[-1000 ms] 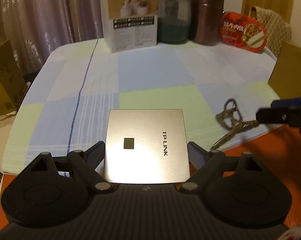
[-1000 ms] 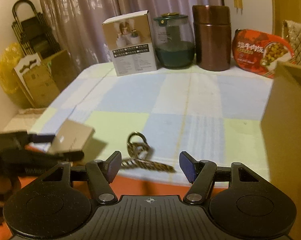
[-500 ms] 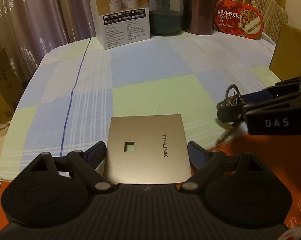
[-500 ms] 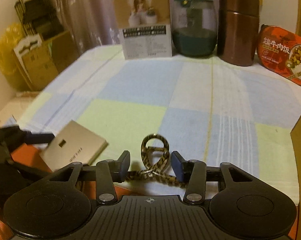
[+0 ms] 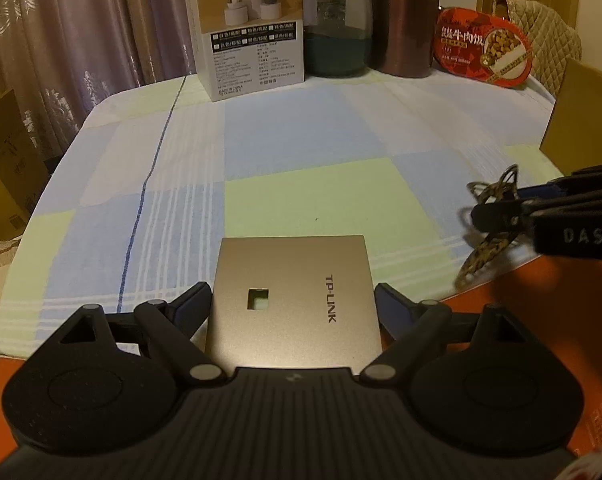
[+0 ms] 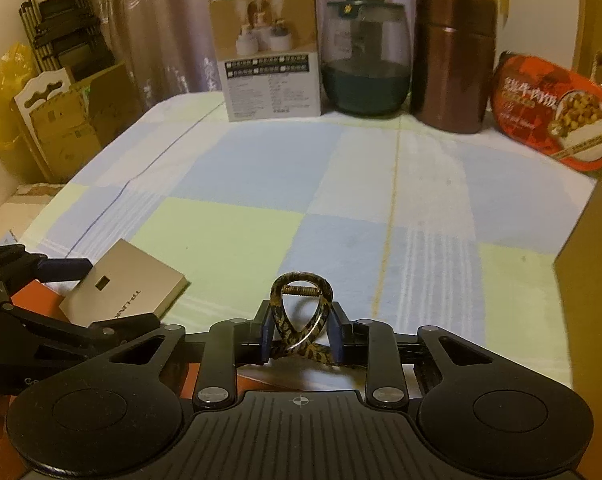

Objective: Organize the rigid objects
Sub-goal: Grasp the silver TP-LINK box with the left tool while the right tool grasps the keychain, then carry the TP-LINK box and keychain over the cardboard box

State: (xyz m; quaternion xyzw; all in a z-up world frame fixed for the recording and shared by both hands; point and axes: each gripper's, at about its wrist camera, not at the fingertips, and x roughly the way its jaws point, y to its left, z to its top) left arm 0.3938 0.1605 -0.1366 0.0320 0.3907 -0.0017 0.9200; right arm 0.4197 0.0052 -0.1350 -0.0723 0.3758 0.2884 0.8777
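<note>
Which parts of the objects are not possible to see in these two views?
- Near edge of the flat gold TP-LINK plate: left wrist view, hidden by the gripper body.
- Lower legs of the leopard-patterned hair clip: right wrist view, behind the jaws.
- Tan cardboard box: cut by the right edge.
- Small print on the white product box: too small.

Gold plate (image 5: 291, 300), leopard-print hair clip (image 6: 301, 316)

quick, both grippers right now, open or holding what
left gripper: shut on the TP-LINK plate.
right gripper: shut on the leopard-print hair clip.
</note>
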